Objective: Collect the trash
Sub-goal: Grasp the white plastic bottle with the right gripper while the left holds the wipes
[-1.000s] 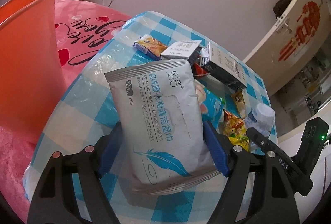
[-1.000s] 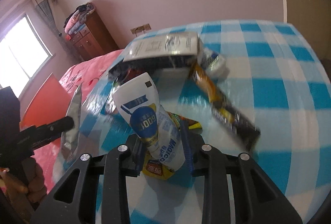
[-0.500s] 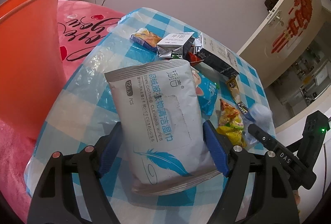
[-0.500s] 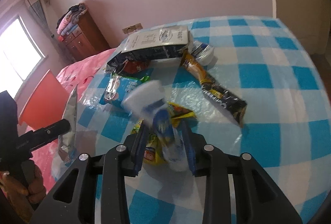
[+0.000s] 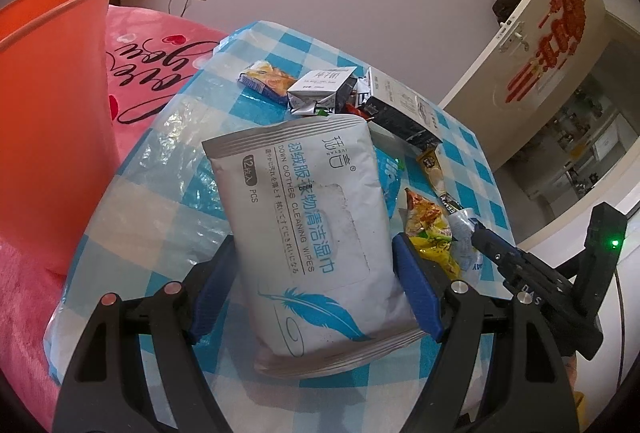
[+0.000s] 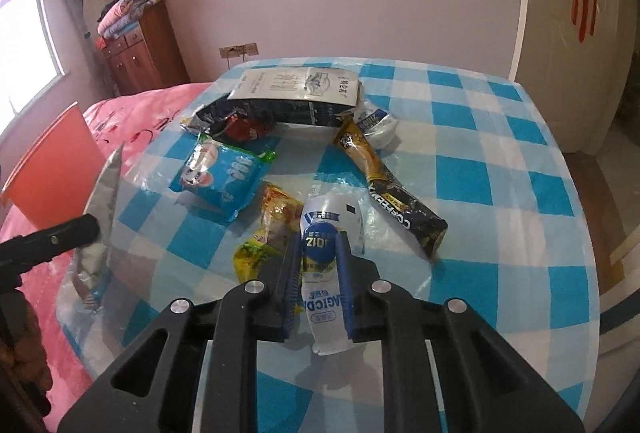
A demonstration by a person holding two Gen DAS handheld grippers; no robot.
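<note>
Round table in blue-and-white checked cloth (image 6: 500,137) has tilted less in view than before. Left gripper (image 5: 316,273) still clamps the grey wet-wipes pack (image 5: 308,229), jaws mid-wide, above the table edge. Right gripper (image 6: 318,265), jaws narrowed since a second ago, pinches the crushed white-and-blue plastic bottle (image 6: 330,233), now squashed flat.

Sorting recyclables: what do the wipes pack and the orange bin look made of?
Wipes pack: soft plastic film, it seems, matte white-grey with crimped end seals and creases. Orange bin: apparently rigid moulded plastic, smooth with a slight sheen and a rolled rim. Neither can be confirmed from looks alone.
</note>
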